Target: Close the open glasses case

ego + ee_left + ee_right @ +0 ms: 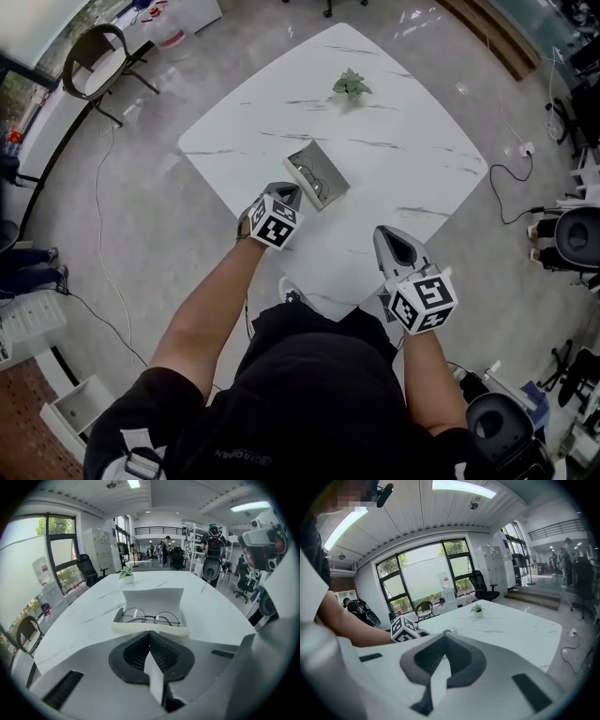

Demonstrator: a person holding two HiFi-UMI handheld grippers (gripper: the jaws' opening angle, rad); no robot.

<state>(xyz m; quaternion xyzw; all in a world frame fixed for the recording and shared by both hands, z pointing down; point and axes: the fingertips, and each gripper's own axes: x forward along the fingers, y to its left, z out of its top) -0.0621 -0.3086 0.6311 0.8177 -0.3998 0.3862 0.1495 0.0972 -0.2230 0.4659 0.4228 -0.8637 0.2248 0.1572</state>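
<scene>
Grey ribbed jaws of our left gripper [150, 633] press together on nothing, just short of the near wall of the open white rectangular glasses case [152, 599]; we cannot tell if they touch. The case lies on the white marble-patterned table [403, 159], lid upright at its far side, thin round wire-framed glasses [151, 618] inside. Our right gripper [444, 634], jaws likewise together and empty, hangs by the table's near corner, well apart from the case. Farther off stands a small green potted plant [352, 85].
</scene>
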